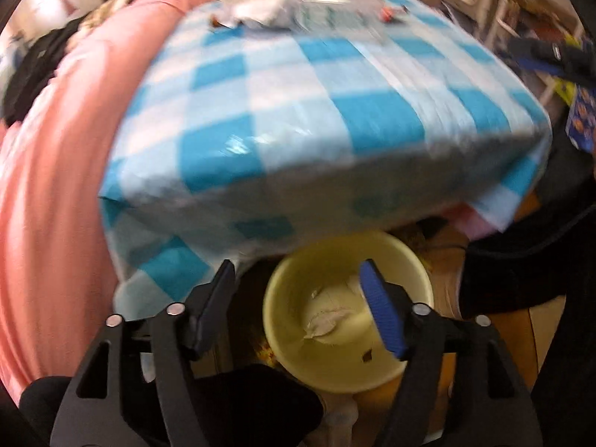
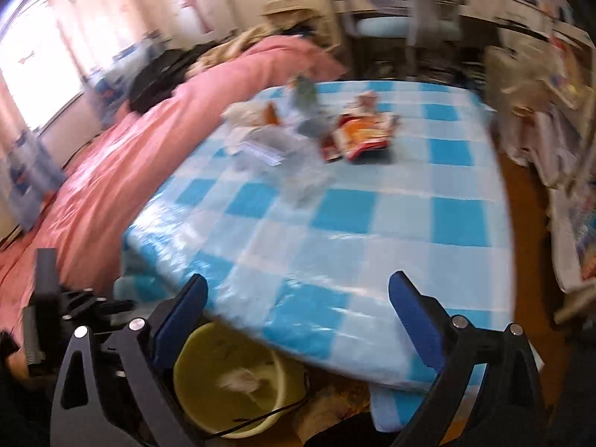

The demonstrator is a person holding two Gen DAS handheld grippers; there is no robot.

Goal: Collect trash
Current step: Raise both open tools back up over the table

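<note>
A yellow bucket (image 1: 287,320) stands on the floor below the near edge of a table with a blue-and-white checked cloth (image 1: 298,111). Crumpled white paper (image 1: 327,322) lies inside it. My left gripper (image 1: 296,272) hangs open just above the bucket's mouth, with nothing between its fingers. My right gripper (image 2: 298,279) stands wide open and empty over the table's near edge (image 2: 335,354), the bucket (image 2: 197,391) below and to its left. On the far part of the table lie red-and-orange snack wrappers (image 2: 357,138), a clear plastic bag (image 2: 275,145) and white tissue (image 2: 238,111).
A pink bedspread (image 2: 130,156) runs along the table's left side, with dark clothes (image 2: 160,70) on it. A chair (image 2: 391,26) stands behind the table. Cluttered shelves and bags (image 2: 551,119) line the right. Wooden floor (image 2: 525,193) shows between table and shelves.
</note>
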